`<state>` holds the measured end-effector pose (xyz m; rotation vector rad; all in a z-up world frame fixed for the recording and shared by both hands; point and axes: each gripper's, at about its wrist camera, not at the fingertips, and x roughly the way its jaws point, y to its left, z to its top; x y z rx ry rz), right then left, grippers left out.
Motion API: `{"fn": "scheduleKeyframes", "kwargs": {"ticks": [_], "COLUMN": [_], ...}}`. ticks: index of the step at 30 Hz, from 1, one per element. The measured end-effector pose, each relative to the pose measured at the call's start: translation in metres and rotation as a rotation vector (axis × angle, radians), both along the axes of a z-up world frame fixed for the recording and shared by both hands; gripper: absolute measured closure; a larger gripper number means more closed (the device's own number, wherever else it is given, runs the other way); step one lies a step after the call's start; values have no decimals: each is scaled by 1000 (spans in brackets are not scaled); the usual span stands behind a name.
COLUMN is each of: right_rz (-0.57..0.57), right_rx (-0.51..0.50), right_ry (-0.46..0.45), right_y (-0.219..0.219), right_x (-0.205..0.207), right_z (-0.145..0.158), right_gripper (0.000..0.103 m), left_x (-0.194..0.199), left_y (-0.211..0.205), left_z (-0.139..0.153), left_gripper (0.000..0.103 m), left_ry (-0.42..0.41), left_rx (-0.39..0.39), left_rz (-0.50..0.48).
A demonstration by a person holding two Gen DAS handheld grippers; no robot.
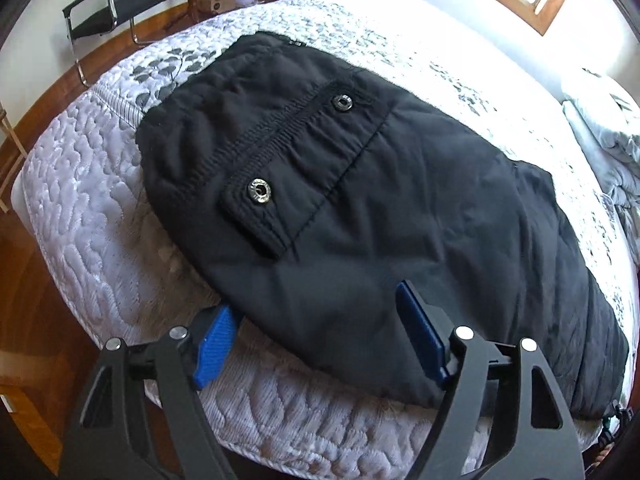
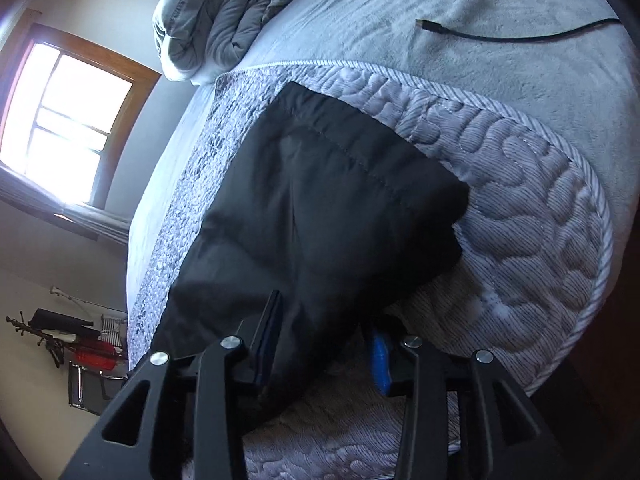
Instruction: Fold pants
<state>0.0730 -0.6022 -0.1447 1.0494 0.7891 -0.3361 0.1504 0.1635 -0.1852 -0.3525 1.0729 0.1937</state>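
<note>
Presently on hand: black pants [image 1: 360,216], folded into a broad pad, lying on a quilted bed [image 1: 88,168].
Left gripper [image 1: 316,340]: open wide; one blue finger [image 1: 214,344] sits just outside the near hem, the other [image 1: 420,332] lies over the cloth; pads not pressing.
Right gripper [image 2: 324,344]: parted, jaws astride the near corner of the pants [image 2: 320,208]; cloth passes between them, no visible pinch.
Pants relative to grippers: spread ahead of both, near edge directly under the fingertips.
Step judged: letting go after a fold, then tidying.
How to do it well: draw each gripper back along the hem line so the pads do not snag or drag the top layer; lift clear before moving sideways.
Check: edges stacked flush, snaps [image 1: 260,191] lying flat, no ridge ahead of the left gripper.
Risk: slick, puffy cloth may spring open; press lightly along the fold.
Nearby, leave alone: cable [image 2: 500,34] and bundled duvet [image 2: 212,24], far ahead of the right gripper.
</note>
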Motion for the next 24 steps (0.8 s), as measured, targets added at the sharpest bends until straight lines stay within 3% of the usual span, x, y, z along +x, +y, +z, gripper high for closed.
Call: {"fn": "scheduleKeyframes", "kwargs": {"ticks": [1,2,9,10,14,19,24], "right_rz": [-15,-38,-106,-117,-137,-95,25], "right_rx": [17,40,113,119,115,-90,-302], "right_ry": [-1,-13,-37,-33,-42,-27,-78], "right_y": [-1,-4,-14,-15,-13,12,61], "right_x": [-3,-5,1,2,7,21,52], "right_z": [-3,-6,-16,-18,-12,38,110], "right_gripper": [57,57,58,67,87,91,91], "left_x": [-4,-7,-37,-40,-50,-61,-69], "left_y": [1,2,7,8,10,17,19], "left_z": [4,8,22,22,21,23,27], "left_gripper": [14,12,11,11,11,11,10], "left_ry": [-4,-7,-24,-22,-9,-27,-40], "left_rx": [-3,-2,-37,-39,-51,-74,-75], "left_rz": [3,10,15,16,28,40,26]}}
